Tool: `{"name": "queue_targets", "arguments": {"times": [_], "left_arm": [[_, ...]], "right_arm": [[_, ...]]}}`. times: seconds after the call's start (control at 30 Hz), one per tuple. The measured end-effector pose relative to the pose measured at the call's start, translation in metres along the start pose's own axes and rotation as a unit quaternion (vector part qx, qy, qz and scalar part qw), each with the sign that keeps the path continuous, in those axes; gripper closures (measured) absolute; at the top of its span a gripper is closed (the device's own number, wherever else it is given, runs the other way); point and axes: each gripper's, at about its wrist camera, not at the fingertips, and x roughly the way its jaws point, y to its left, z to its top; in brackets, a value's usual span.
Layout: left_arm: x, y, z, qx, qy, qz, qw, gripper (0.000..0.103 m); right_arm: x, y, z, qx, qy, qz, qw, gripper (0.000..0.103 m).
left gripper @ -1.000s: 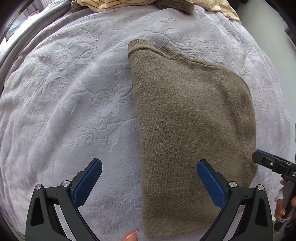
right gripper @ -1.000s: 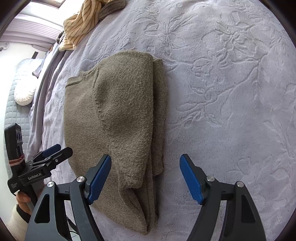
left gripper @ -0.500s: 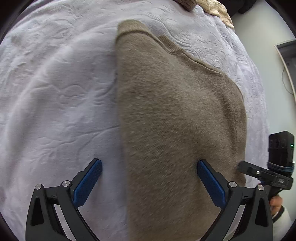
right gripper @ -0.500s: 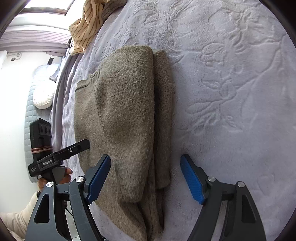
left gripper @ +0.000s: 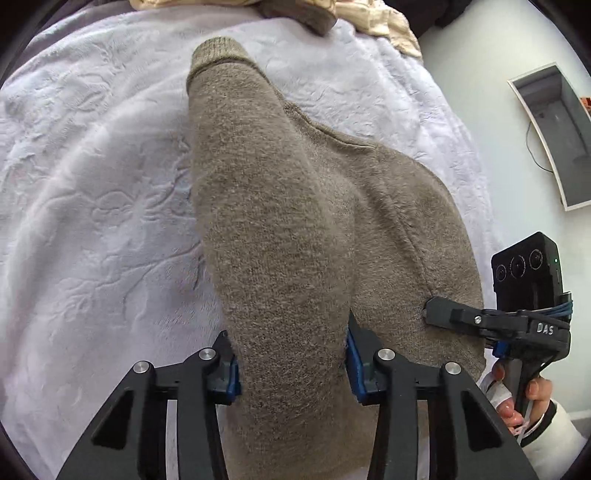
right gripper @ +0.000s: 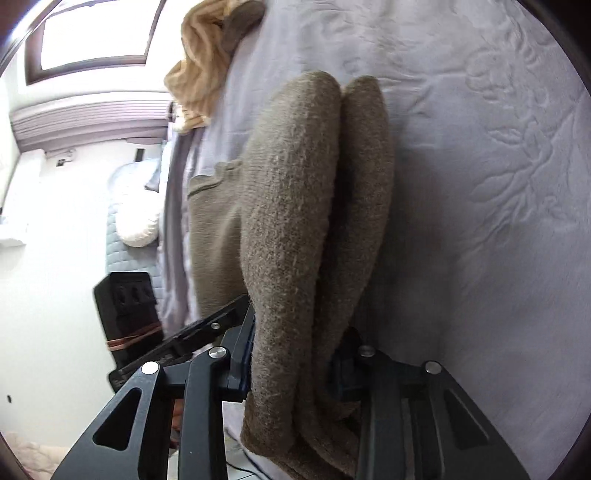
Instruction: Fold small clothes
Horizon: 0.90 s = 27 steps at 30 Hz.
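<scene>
An olive-brown knit sweater lies partly folded on a pale lilac embossed blanket. My left gripper is shut on the sweater's near left edge, with the knit bunched between its blue pads. My right gripper is shut on the near right edge, gripping the folded layers. The right gripper also shows in the left wrist view, pressed into the sweater's right side. The near edge is raised off the blanket.
A heap of cream striped and brown clothes lies at the far end of the bed; it also shows in the right wrist view. The bed edge and floor lie to the right. A white pillow and window lie beyond.
Both grippers moved down onto the sweater's near edge and closed on it. The near edge now lifts and bunches between the jaws.
</scene>
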Motion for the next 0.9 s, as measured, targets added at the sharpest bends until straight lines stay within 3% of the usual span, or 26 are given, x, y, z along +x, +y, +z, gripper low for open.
{"name": "queue_targets", "arguments": {"times": [0.23,0.43,0.5,0.57,0.63,0.7,0.73,0.77,0.8,0.83,0.9], "left_arm": [[-0.071,0.016,-0.044,0.003,-0.007,0.004,1.0,0.058],[-0.099,0.068,-0.125,-0.023,0.02,0.053,0.9981,0.058],[-0.094,0.089,-0.15,-0.041,0.037,0.083,0.995,0.058],[-0.099,0.105,-0.166,-0.062,0.04,0.104,0.9918,0.058],[-0.116,0.116,-0.173,-0.078,0.017,0.085,0.9931,0.058],[-0.132,0.119,-0.171,-0.075,-0.007,0.106,0.9916,0.058],[-0.138,0.12,-0.168,-0.069,-0.019,0.12,0.9902,0.058],[-0.143,0.121,-0.165,-0.065,-0.026,0.128,0.9893,0.058],[-0.149,0.126,-0.165,-0.065,-0.03,0.128,0.9891,0.058],[-0.148,0.126,-0.161,-0.064,-0.034,0.127,0.9893,0.058],[-0.128,0.123,-0.15,-0.056,-0.029,0.142,0.9879,0.057]], "right_arm": [[0.003,0.062,-0.054,-0.031,0.012,0.015,0.999,0.069],[0.06,0.077,-0.122,-0.034,0.055,-0.006,0.998,0.069],[0.083,0.074,-0.138,-0.038,0.074,-0.045,0.996,0.069],[0.099,0.069,-0.148,-0.042,0.085,-0.118,0.989,0.061],[0.099,0.07,-0.156,-0.051,0.078,-0.201,0.975,0.053],[0.088,0.083,-0.159,-0.068,0.056,-0.259,0.962,0.053],[0.082,0.091,-0.162,-0.079,0.043,-0.29,0.953,0.059],[0.077,0.099,-0.164,-0.087,0.028,-0.31,0.946,0.08],[0.071,0.107,-0.167,-0.094,0.012,-0.316,0.944,0.091],[0.066,0.116,-0.172,-0.099,0.0,-0.309,0.946,0.097],[0.067,0.132,-0.182,-0.117,-0.011,-0.303,0.946,0.097]]}}
